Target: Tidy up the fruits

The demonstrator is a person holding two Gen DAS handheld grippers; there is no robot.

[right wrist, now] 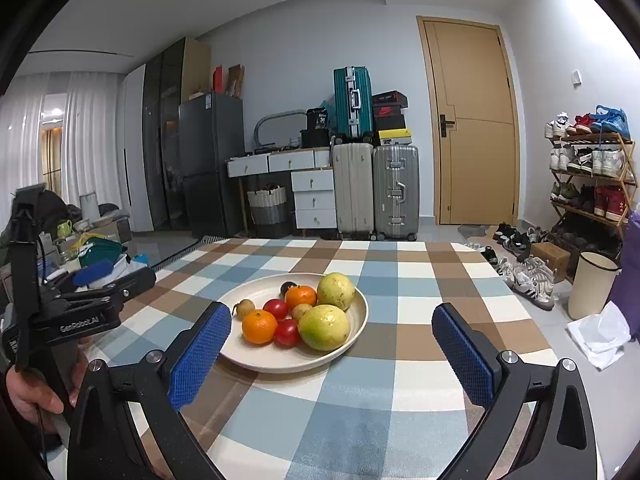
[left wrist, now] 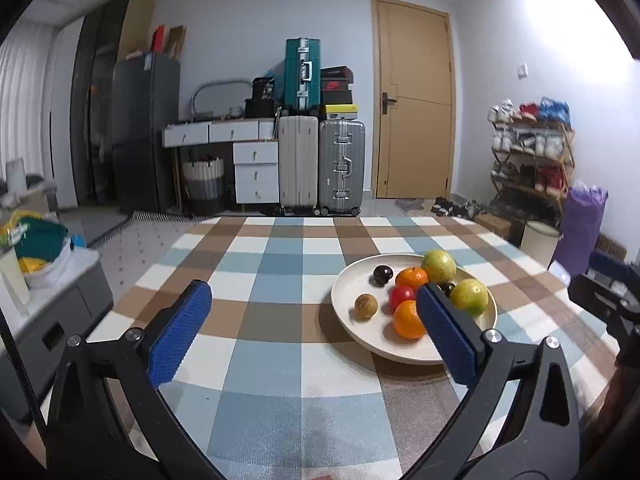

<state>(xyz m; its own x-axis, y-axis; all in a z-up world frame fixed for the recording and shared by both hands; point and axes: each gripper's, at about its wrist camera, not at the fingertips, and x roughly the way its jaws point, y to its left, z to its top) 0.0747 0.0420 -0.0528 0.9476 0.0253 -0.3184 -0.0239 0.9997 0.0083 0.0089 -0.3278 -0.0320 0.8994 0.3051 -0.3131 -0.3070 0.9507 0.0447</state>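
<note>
Both grippers were released, jaws spread wide, nothing between them; left gripper (left wrist: pixel 314 308) hung over bare checked cloth at the near side of the worktop (left wrist: pixel 280 248); right gripper (right wrist: pixel 332 322) likewise, low over the cloth.

Fruits all sat on the cream plate (right wrist: pixel 256 356); in the left view the plate lay at 2 o'clock from the gripper's centre, in the right view at 11 o'clock, partly between the fingers.

On the plate: two yellow-green guavas (right wrist: pixel 325 327), touching; two oranges (right wrist: pixel 259 326); two red tomatoes (right wrist: pixel 276 308); a dark plum (left wrist: pixel 382 274) near the far rim; small brown fruits (left wrist: pixel 365 306), kind not clear.

Open room: worktop was bare at 9 to 12 o'clock of the plate in the left view, and at 3 o'clock in the right view; far edge of the worktop ran well beyond the plate; right-hand edge dropped to the floor near a cream bin (right wrist: pixel 592 284).

Hidden: the left gripper's right finger (left wrist: pixel 446 332) covered the plate's near-right rim and part of one orange; a second dark fruit behind that finger was barely visible; a hand (right wrist: pixel 30 396) at the frame's edge held the left gripper's handle, cut off by the fisheye border.
</note>
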